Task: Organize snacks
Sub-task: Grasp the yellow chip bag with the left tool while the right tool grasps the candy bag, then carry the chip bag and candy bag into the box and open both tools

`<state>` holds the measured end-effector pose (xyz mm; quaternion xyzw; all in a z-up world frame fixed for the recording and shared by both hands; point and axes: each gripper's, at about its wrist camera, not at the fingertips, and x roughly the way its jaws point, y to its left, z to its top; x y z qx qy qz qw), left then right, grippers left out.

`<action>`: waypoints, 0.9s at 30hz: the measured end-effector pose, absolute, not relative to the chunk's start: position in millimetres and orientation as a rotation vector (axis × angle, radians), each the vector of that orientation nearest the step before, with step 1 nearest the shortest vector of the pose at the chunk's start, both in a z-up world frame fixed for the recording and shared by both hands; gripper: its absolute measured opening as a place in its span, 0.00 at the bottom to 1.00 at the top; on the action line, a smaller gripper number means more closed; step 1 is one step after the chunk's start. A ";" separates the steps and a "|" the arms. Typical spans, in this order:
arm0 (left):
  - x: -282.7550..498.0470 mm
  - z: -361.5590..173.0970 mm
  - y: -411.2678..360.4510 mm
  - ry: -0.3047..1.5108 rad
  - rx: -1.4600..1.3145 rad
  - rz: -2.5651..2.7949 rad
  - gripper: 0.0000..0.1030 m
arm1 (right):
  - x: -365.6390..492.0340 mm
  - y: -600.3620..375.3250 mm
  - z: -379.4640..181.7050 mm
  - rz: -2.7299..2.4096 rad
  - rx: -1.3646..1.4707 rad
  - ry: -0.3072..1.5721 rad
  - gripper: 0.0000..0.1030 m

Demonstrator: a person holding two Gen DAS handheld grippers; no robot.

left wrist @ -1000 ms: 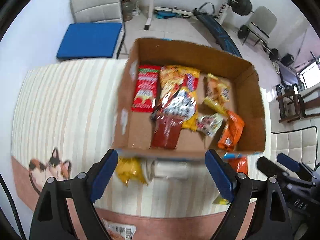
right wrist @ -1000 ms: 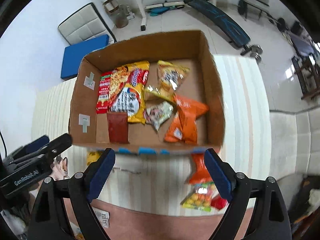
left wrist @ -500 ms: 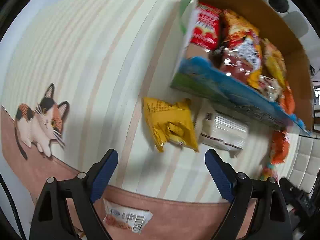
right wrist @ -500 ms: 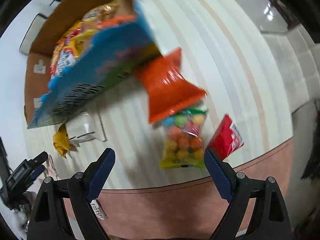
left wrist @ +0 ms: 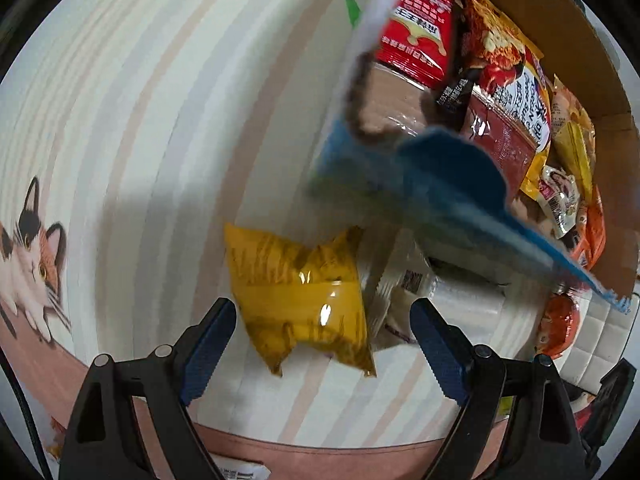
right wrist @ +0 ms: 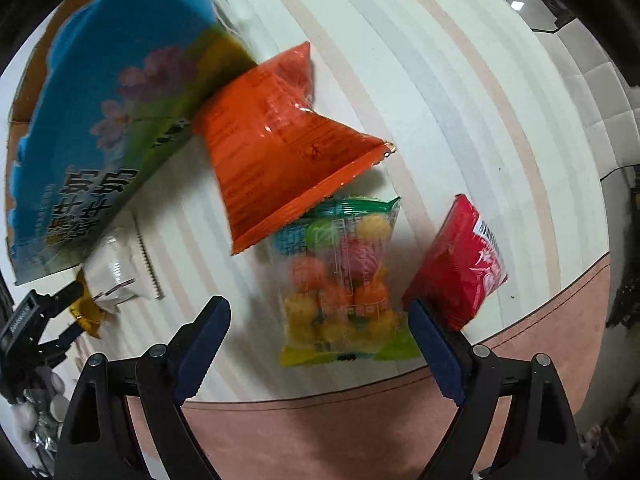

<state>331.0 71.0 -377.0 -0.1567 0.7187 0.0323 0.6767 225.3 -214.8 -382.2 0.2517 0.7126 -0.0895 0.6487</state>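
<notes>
Both hand-held grippers have been lowered from above the box [left wrist: 592,76] toward loose snacks; yellow packet [left wrist: 300,300] is bracketed by the open left hand-held gripper [left wrist: 320,332], candy bag [right wrist: 340,284] by the open right hand-held gripper [right wrist: 318,330], on the striped worktop [left wrist: 160,120]; pickups judged next

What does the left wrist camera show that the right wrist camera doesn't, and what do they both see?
Only the left wrist view: the open left claw over a crinkled yellow snack bag, snacks inside the cardboard box, and a cat print.

Only the right wrist view: the open right claw over a clear bag of coloured candy balls, and a red packet.

Both: the striped tablecloth and the white packet beside the box.
</notes>
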 end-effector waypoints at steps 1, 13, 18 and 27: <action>331.9 -378.1 70.8 1.615 -0.346 0.074 0.86 | 225.7 -214.6 -384.8 -0.209 0.572 1.625 0.90; 312.8 -374.6 57.3 1.591 -0.230 0.070 0.49 | 223.9 -210.5 -399.3 -0.238 0.475 1.647 0.53; 289.9 -366.1 46.8 1.580 -0.207 0.060 0.49 | 210.6 -201.5 -389.7 -0.230 0.466 1.641 0.50; 241.3 -332.9 22.8 1.556 -0.231 -0.011 0.49 | 190.0 -181.9 -365.3 -0.141 0.478 1.626 0.50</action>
